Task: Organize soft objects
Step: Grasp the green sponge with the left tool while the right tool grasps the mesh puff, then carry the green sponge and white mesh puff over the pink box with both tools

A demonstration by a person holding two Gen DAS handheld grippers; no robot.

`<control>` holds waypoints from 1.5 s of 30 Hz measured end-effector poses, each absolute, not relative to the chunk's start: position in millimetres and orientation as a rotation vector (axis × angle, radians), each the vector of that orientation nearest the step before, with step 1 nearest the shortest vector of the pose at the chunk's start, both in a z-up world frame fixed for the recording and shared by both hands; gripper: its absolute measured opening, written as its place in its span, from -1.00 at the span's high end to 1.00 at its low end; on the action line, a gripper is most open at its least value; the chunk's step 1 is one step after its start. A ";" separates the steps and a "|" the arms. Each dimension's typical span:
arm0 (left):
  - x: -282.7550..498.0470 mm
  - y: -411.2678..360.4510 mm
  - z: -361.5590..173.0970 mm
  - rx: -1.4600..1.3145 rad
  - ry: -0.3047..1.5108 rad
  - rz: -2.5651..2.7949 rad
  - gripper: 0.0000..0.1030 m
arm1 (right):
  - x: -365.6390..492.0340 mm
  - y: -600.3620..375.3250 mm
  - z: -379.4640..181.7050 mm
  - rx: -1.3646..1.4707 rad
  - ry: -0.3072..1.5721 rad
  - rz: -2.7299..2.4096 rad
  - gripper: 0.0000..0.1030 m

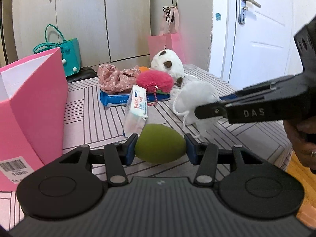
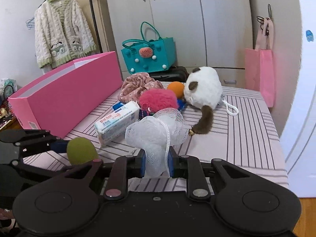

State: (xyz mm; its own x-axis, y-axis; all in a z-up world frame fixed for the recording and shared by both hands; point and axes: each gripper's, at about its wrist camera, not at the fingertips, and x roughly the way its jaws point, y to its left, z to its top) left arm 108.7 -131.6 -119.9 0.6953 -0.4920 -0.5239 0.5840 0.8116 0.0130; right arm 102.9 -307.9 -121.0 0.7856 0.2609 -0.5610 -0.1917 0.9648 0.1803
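A desk (image 2: 246,122) covered in a pink cloth with dark stripes carries everything. Along its left side stands a long pink box (image 2: 65,92), open at the top. Toward the back lies a white plush toy (image 2: 205,88) with brown ears and tail, and just beside it a floral fabric bundle (image 2: 138,86), a fuzzy pink pouch (image 2: 158,98) and an orange ball (image 2: 175,88) crowd together. A blue wipes pack (image 1: 118,98) lies flat under the pouch, and a white tissue pack (image 2: 116,123) lies nearer the front.

The right hand-held gripper (image 2: 157,165) is clamped on a white mesh bath pouf (image 2: 156,134), which bulges above its fingers over the desk's front part. The left hand-held gripper (image 1: 161,148) pinches a green egg-shaped sponge (image 1: 160,144) between its blue pads, near the tissue pack and beside the pink box.
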 end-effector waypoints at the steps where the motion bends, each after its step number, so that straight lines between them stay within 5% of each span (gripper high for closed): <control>1: 108.6 -130.3 -119.4 0.179 0.536 -0.607 0.04 | 100.3 -307.8 -120.4 0.125 0.632 0.238 0.52; 17: 111.1 -97.5 -107.1 0.086 0.799 -0.699 0.04 | 83.5 -310.4 -105.0 0.235 0.827 0.325 0.53; 45: 119.0 24.2 -37.2 0.141 0.882 -0.551 0.04 | 78.2 -211.5 -50.1 0.201 0.923 0.717 0.53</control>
